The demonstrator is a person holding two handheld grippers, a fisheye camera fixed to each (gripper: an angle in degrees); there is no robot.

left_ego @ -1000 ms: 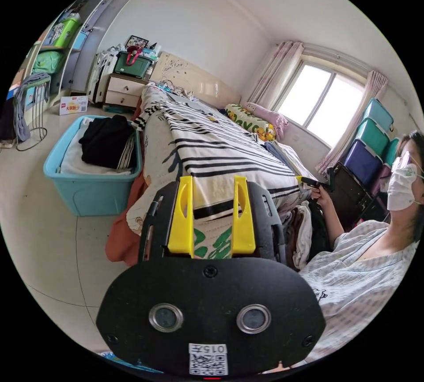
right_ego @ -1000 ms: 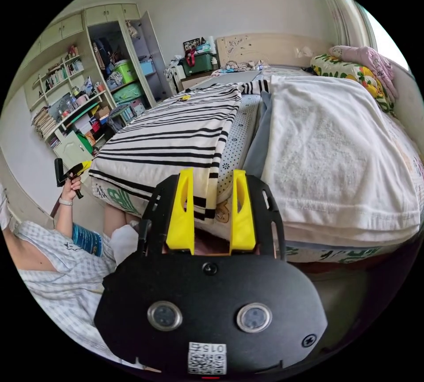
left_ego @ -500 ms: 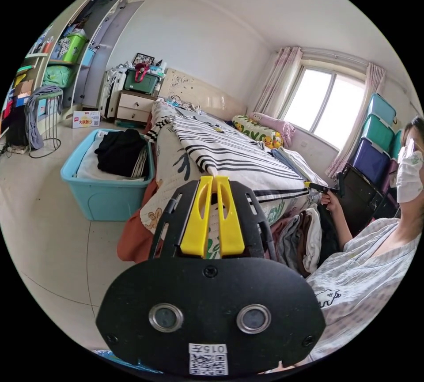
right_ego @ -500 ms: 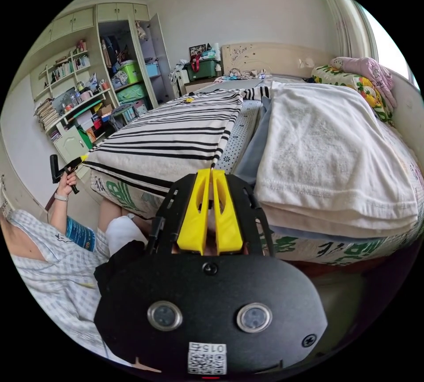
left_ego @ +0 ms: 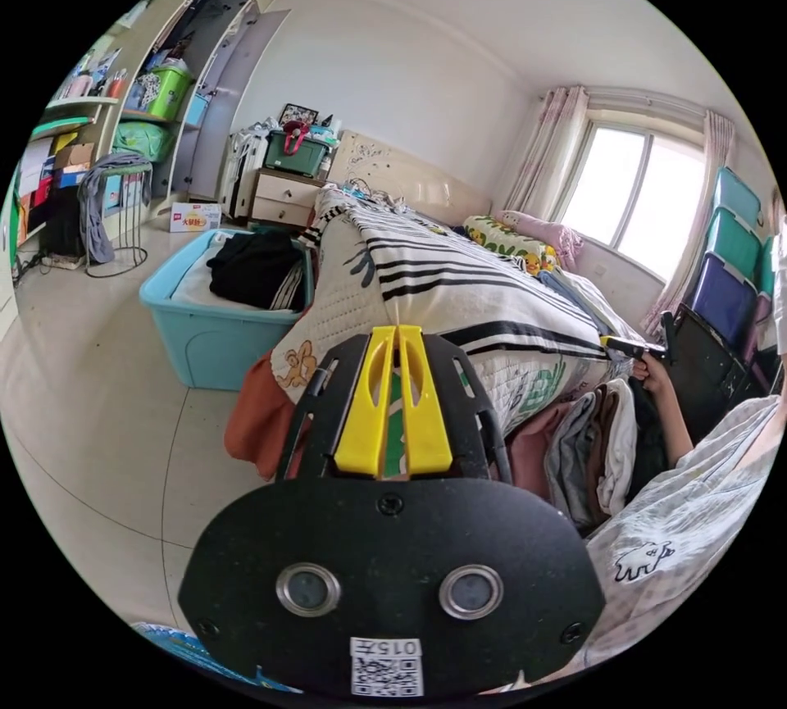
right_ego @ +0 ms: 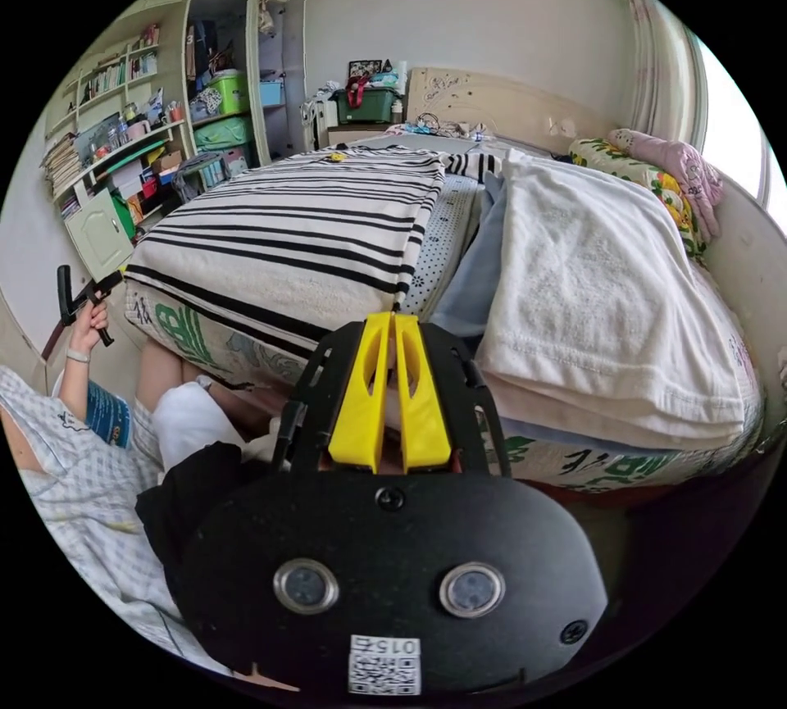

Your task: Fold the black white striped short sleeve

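Observation:
The black and white striped short sleeve (left_ego: 459,283) lies spread flat along the bed, its hem at the near edge. My left gripper (left_ego: 398,329) is shut, and the hem's left corner runs into its tips. In the right gripper view the striped shirt (right_ego: 311,209) narrows to a corner between the shut jaws of my right gripper (right_ego: 393,317). Each view also catches the other gripper in a hand at the far hem corner: the right gripper (left_ego: 627,347) and the left gripper (right_ego: 86,295).
A thick white folded blanket (right_ego: 607,291) lies beside the shirt on the bed (left_ego: 328,324). A blue bin (left_ego: 205,348) of clothes stands on the floor beside the bed. Folded clothes (left_ego: 598,447) are stacked by the person's lap. Shelves (right_ego: 106,160) line the wall.
Both grippers went from open around the hem corners to shut on them. The hem that hung over the bed's edge is now drawn taut between them. Both cameras have shifted a little.

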